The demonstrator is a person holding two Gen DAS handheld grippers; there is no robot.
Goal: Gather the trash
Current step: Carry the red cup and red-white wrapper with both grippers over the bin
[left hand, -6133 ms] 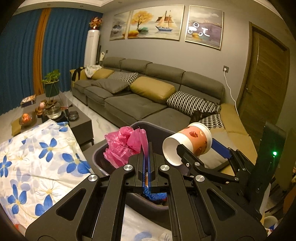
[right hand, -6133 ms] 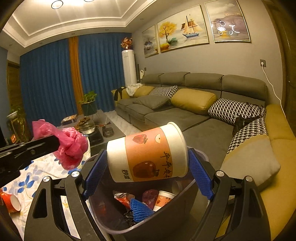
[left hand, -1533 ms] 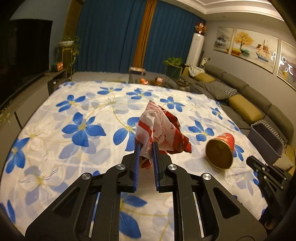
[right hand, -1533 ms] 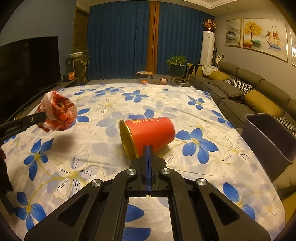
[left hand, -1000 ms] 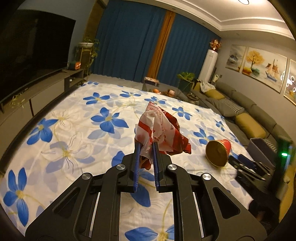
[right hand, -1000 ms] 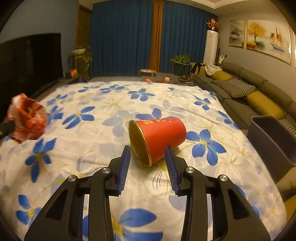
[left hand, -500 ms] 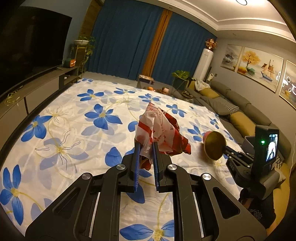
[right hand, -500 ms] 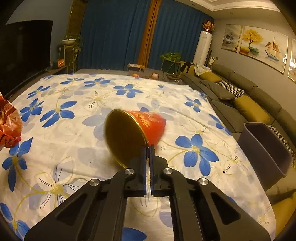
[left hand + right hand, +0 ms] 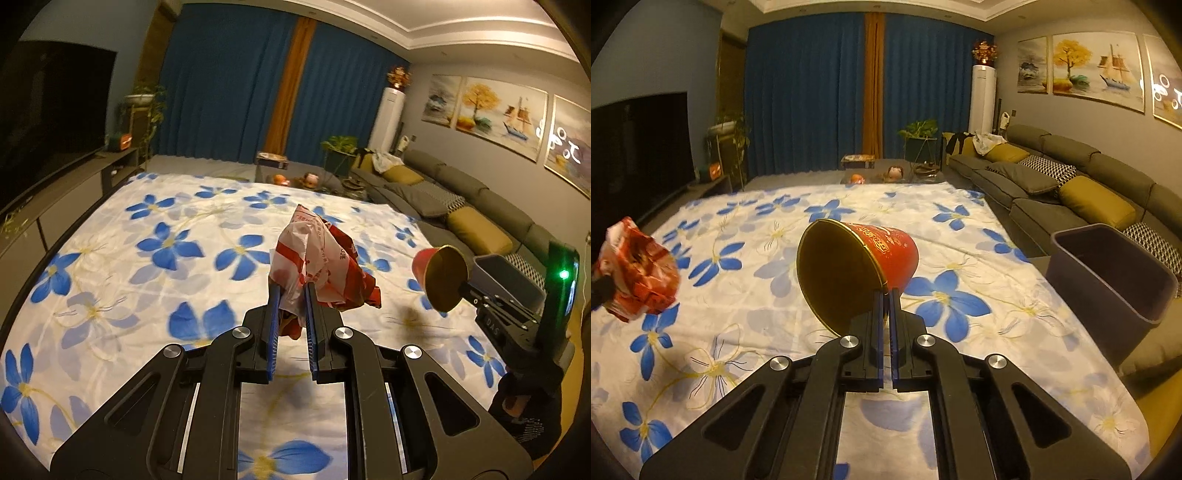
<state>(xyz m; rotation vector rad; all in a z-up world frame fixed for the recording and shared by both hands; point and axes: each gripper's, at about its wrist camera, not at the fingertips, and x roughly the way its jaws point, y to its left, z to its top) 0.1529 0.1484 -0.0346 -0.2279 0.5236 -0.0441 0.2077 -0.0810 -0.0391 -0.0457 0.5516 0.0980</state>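
Observation:
My left gripper (image 9: 291, 295) is shut on a crumpled red and white plastic wrapper (image 9: 321, 266) and holds it above the flowered sheet (image 9: 166, 258). The wrapper also shows at the left edge of the right wrist view (image 9: 637, 271). My right gripper (image 9: 885, 295) is shut on the rim of a red paper cup with a gold inside (image 9: 857, 266), lifted off the sheet, mouth toward the camera. The cup also shows at the right of the left wrist view (image 9: 441, 277). A dark grey trash bin (image 9: 1108, 277) stands at the sheet's right edge.
A grey sofa with yellow and patterned cushions (image 9: 1071, 184) runs along the right wall behind the bin. A low table with small items (image 9: 886, 171) stands beyond the sheet's far edge. A TV and cabinet (image 9: 55, 147) are at the left.
The right gripper opened around the red cup, then shut on its rim and lifted it off the sheet. The left gripper has kept the wrapper raised.

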